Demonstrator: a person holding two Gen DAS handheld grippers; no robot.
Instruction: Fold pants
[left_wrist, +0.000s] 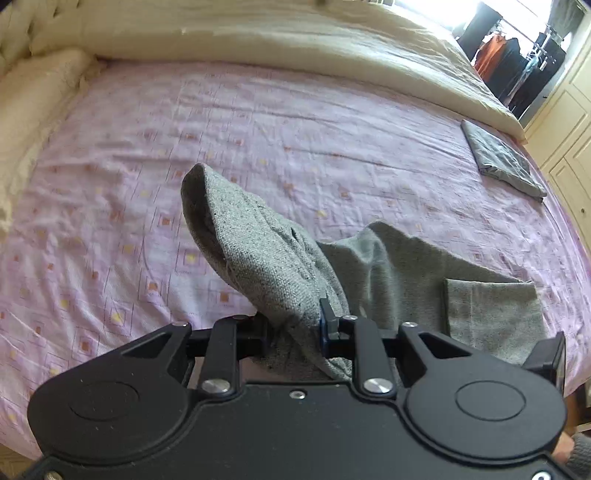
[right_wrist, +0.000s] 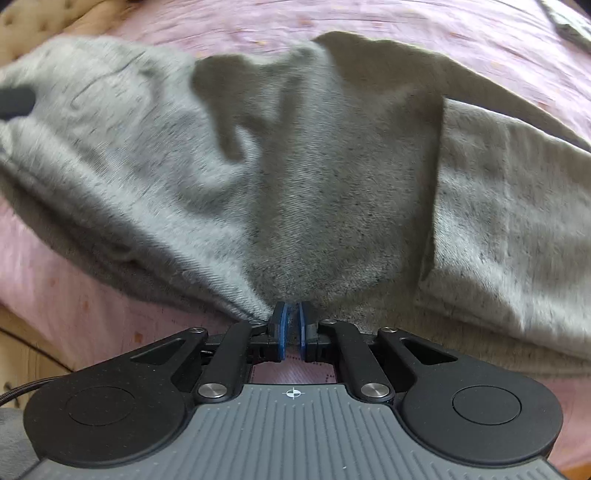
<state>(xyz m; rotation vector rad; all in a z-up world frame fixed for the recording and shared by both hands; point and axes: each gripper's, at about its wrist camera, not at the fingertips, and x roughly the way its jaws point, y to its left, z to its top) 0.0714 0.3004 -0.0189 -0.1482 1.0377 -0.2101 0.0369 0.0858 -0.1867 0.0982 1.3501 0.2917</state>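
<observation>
Pants (left_wrist: 280, 258), one pair, between two clamped hand-held grippers; one folded cloth (left_wrist: 502, 158).

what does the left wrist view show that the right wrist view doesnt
Only the left wrist view shows the cream duvet bunched along the far side of the bed, the folded dark grey cloth near the far right corner, the clothes rack by the window, and the left gripper closed on a raised bunch of fabric. Only the right wrist view shows the right gripper pinching the fabric's near edge with its blue pads. Both show the heathered grey knit pants on the pink patterned bedsheet.
</observation>
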